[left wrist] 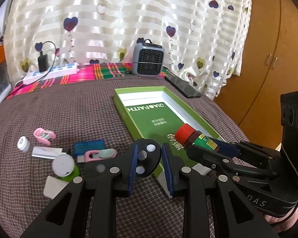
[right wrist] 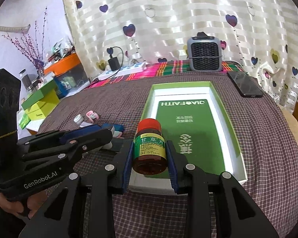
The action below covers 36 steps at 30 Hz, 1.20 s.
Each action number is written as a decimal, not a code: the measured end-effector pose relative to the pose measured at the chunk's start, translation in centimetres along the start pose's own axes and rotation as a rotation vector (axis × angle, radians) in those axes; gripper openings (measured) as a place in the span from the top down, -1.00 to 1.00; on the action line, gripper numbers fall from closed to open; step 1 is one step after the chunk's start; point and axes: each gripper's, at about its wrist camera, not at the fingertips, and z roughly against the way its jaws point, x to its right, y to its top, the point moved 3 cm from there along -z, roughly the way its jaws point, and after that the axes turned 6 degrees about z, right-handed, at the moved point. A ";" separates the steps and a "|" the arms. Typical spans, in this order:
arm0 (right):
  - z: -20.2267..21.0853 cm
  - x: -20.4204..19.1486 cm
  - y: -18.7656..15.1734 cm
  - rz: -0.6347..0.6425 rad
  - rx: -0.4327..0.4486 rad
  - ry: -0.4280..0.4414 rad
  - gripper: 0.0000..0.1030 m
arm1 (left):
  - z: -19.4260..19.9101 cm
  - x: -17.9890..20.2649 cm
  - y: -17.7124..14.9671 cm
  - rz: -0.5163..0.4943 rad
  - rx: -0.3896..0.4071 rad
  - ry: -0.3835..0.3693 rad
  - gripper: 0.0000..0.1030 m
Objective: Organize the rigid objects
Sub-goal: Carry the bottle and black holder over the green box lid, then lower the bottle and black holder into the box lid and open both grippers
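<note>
Medicine bottle (right wrist: 150, 145), amber with a red cap, is clamped upright between the pads of the right gripper (right wrist: 150, 158), just above the near edge of the open green box (right wrist: 239, 154). A black disc (left wrist: 146, 157) is pinched in the left gripper (left wrist: 149, 166), beside the box's near corner. Both should be lowered fully inside the box's walls before release. Left of the box, small items (left wrist: 43, 135) are still scattered.
</note>
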 end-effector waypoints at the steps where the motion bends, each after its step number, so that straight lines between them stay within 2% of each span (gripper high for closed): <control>1: 0.0 0.2 0.0 -0.004 -0.001 -0.004 0.36 | -0.2 0.2 0.0 -0.002 -0.003 -0.004 0.54; 19: -1.6 4.2 -1.1 -0.073 -0.046 -0.067 0.36 | -3.6 3.5 0.1 -0.076 -0.037 -0.084 0.54; 27: -2.2 5.0 -1.3 -0.077 -0.068 -0.094 0.35 | -4.9 3.4 -0.3 -0.079 -0.066 -0.086 0.54; 36: -2.0 4.8 -1.1 -0.063 -0.054 -0.121 0.35 | -5.1 3.2 -0.2 -0.068 -0.052 -0.103 0.48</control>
